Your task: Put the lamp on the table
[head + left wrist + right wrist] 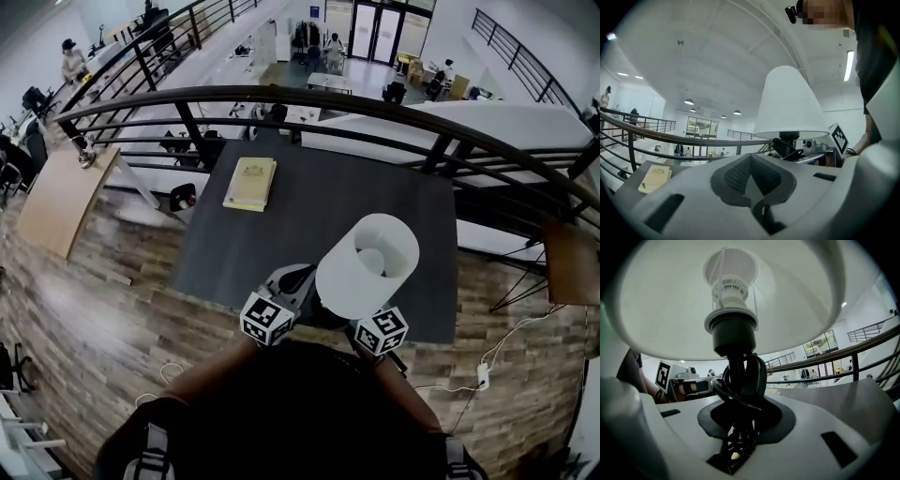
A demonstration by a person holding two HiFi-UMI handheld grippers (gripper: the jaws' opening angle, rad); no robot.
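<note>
Midway at best: lamp (367,265) clamped at stem and coiled cord by the right gripper (740,427), upright over the near edge of the table (309,206), left gripper (750,183) closed on nothing alongside, setting down yet to come.

**A book, a railing and the open office below me**

A yellowish book (250,183) lies flat near the far left corner of the dark surface (328,206), close to the curved black railing (281,97) ahead of me. A wood-plank floor (103,309) spreads all round. A light wooden desk (61,197) stands to my left, and a white power strip (483,376) with its cable lies on the floor to my right. Beyond the railing, a lower level shows desks, people and glass doors (375,33).
</note>
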